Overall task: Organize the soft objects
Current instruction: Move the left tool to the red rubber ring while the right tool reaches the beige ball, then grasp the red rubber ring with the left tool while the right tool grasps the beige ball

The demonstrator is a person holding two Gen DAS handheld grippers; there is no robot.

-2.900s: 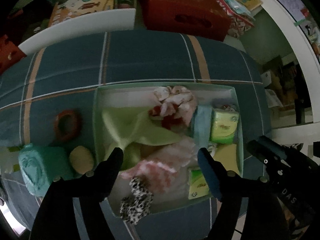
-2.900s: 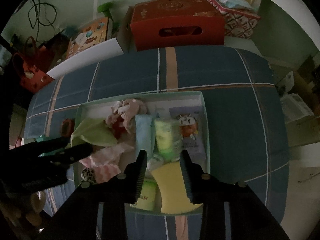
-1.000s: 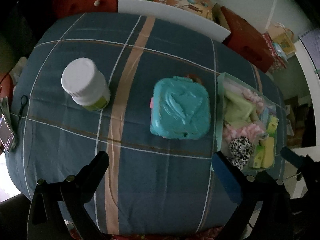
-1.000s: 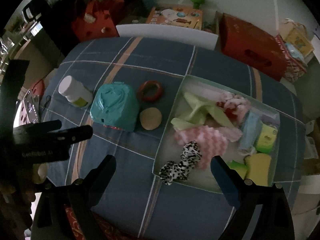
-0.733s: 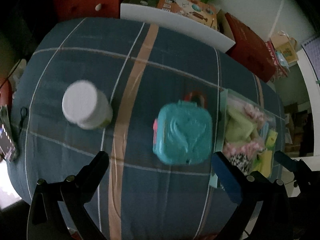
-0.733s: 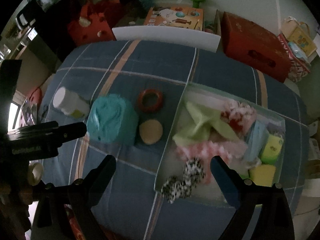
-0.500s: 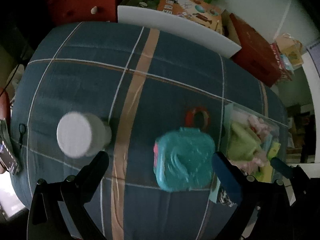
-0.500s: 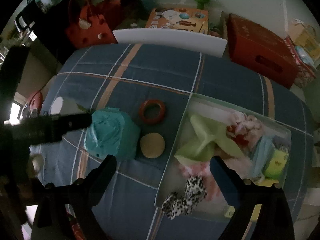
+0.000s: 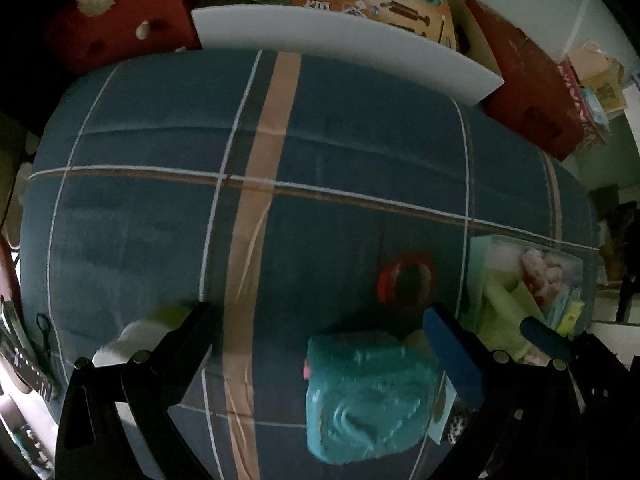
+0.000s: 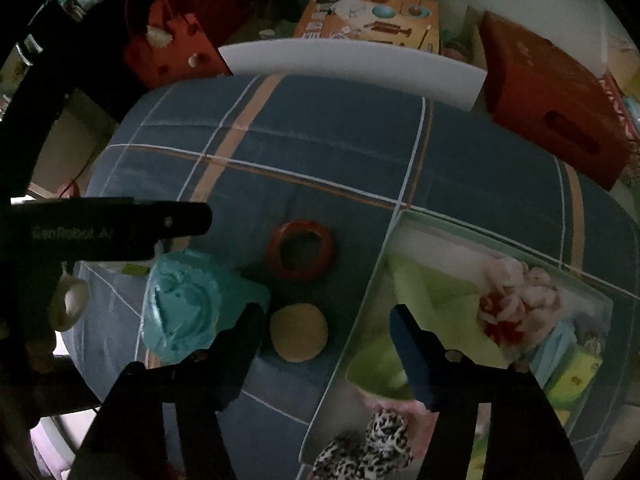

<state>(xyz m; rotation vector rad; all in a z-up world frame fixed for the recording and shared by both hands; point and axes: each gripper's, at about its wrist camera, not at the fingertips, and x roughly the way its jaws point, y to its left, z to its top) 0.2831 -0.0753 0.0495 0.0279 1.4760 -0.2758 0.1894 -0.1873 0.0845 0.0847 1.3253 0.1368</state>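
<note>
On the left gripper [image 10: 120, 224], seen from the right wrist, faint lettering reads "GenRobot AI"; both it and the right gripper [image 10: 326, 330] stand spread wide, holding nothing.

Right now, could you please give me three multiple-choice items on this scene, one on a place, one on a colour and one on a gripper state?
1. The red ring lies: A) in the tray B) on the plaid cloth outside the tray C) on the teal case
2. The round sponge is: A) tan B) blue C) white
3. The right gripper is: A) shut on the sponge B) shut, empty C) open, empty

B: the ring sits left of the tray wall.
A: it is tan against the blue cloth.
C: its jaws stand apart, holding nothing.
</note>
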